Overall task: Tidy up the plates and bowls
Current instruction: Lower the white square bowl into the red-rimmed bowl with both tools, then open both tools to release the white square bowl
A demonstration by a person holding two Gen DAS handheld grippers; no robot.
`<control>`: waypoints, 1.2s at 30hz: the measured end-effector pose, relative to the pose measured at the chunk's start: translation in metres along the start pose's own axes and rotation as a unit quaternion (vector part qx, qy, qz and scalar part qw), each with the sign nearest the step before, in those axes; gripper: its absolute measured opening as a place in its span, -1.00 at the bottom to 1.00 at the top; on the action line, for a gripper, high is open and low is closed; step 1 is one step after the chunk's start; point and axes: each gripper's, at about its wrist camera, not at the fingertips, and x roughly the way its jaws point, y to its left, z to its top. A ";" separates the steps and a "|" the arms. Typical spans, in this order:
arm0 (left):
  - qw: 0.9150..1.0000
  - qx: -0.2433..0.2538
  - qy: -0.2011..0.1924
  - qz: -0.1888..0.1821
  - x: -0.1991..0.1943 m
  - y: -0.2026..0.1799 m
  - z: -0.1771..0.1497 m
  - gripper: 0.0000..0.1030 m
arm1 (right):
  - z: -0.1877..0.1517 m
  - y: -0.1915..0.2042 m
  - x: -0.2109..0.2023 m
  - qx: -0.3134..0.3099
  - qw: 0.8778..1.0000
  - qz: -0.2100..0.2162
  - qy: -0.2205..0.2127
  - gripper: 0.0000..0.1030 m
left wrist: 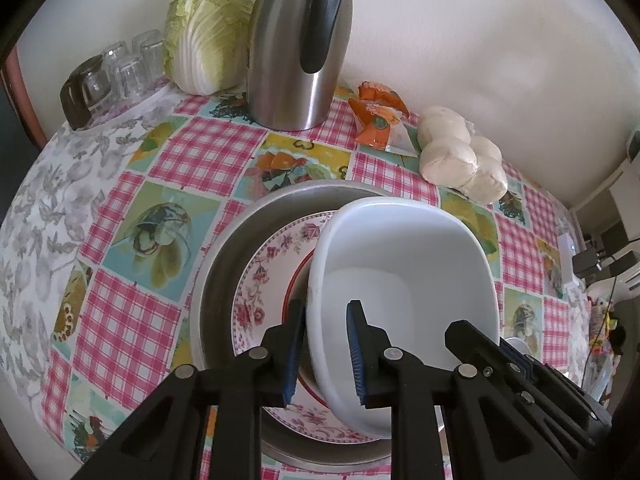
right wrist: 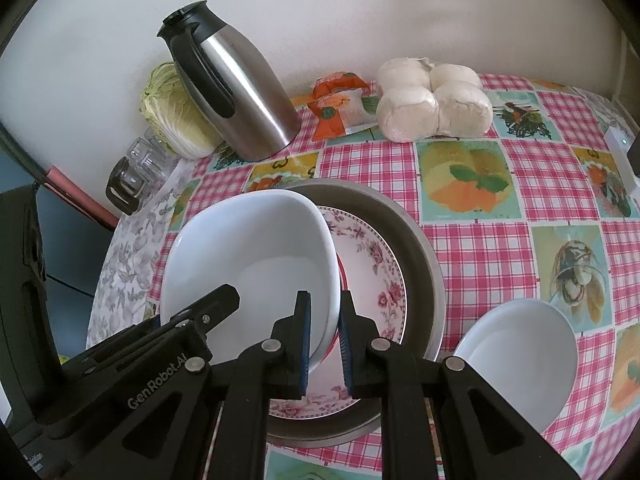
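A white bowl (left wrist: 404,276) (right wrist: 256,256) hangs tilted over a floral plate (left wrist: 272,264) (right wrist: 372,276) that lies in a round metal pan (left wrist: 224,256) (right wrist: 424,264). My left gripper (left wrist: 324,344) straddles the bowl's left rim, one blue pad outside and one inside. My right gripper (right wrist: 324,340) straddles the bowl's right rim the same way. Both hold the bowl by its wall. A second white bowl (right wrist: 516,356) sits on the tablecloth to the right of the pan.
On the checked tablecloth (left wrist: 128,320) stand a steel thermos jug (left wrist: 296,48), a napa cabbage (left wrist: 208,28), upturned glasses (left wrist: 120,68), an orange snack packet (left wrist: 380,116) and bagged white buns (left wrist: 464,152). A white wall runs behind the table. Boxes and cables lie past the right edge.
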 end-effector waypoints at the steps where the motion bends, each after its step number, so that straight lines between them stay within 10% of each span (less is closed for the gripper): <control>1: 1.000 0.001 0.000 0.001 0.000 0.000 0.000 -0.50 | 0.000 0.000 0.000 0.000 1.000 0.000 0.000 -0.70; 29: 1.000 -0.007 0.007 -0.021 -0.012 0.001 0.004 -0.20 | 0.004 0.004 -0.016 0.000 1.000 -0.015 -0.009 -0.62; 36: 0.999 -0.005 -0.036 -0.014 -0.042 0.005 0.010 0.16 | 0.007 0.012 -0.035 -0.009 0.999 -0.001 -0.033 -0.62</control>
